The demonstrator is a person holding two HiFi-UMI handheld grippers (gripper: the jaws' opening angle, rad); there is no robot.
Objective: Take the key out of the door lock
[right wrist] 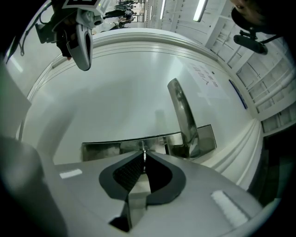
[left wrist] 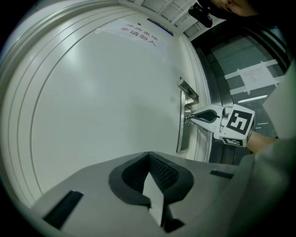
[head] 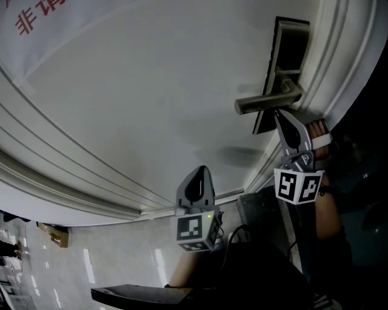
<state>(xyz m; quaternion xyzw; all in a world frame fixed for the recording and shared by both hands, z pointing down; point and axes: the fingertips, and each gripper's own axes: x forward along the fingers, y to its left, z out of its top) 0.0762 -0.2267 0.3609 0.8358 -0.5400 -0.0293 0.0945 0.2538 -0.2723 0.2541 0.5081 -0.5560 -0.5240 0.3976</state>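
Note:
A steel lock plate [head: 290, 48] with a lever handle [head: 267, 102] is set near the edge of a white door [head: 133, 103]. My right gripper [head: 277, 114] has its tips against the plate, just under the handle. In the right gripper view its jaws are shut on a thin silver key [right wrist: 144, 154], right at the lock plate [right wrist: 106, 149] and beside the handle [right wrist: 182, 115]. My left gripper [head: 199, 171] hangs lower and left, off the door, shut with nothing in it. From the left gripper view, the right gripper [left wrist: 190, 118] touches the lock plate [left wrist: 181, 127].
Raised mouldings of the door frame [head: 339, 54] run beside the lock, with a dark opening beyond them. A person's hand [head: 318, 130] holds the right gripper. Glossy floor with a small cardboard box [head: 57, 236] lies at the lower left. Red print [head: 36, 15] marks the door.

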